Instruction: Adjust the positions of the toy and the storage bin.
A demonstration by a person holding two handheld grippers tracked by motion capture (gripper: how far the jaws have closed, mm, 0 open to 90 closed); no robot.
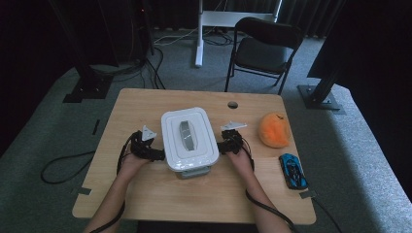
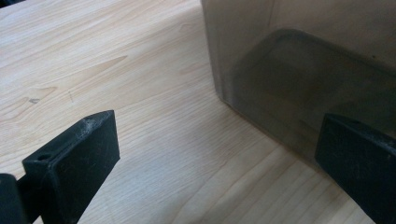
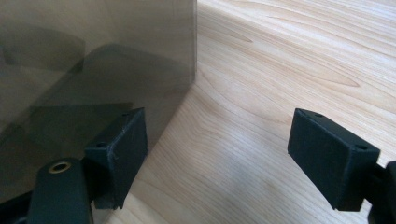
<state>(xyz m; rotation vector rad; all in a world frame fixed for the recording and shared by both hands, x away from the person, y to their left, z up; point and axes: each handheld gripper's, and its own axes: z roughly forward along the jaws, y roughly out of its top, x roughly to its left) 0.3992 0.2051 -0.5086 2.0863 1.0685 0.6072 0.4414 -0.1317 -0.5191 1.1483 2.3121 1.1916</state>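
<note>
Both my grippers, left [image 1: 156, 154] and right [image 1: 222, 145], stand wide open and empty against opposite side walls of the white-lidded container [image 1: 189, 138] at mid-table [image 1: 145, 194], orange plush [image 1: 274, 130] and blue toy car [image 1: 293, 170] near the right edge

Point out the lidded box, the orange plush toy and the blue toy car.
Box [image 1: 189, 136], high view, white lid.
Plush toy [image 1: 274, 130], high view, its middle.
Toy car [image 1: 293, 170], high view, its roof.

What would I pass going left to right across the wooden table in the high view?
Left gripper → white-lidded rectangular plastic container → right gripper → round orange plush toy → blue toy car.
</note>
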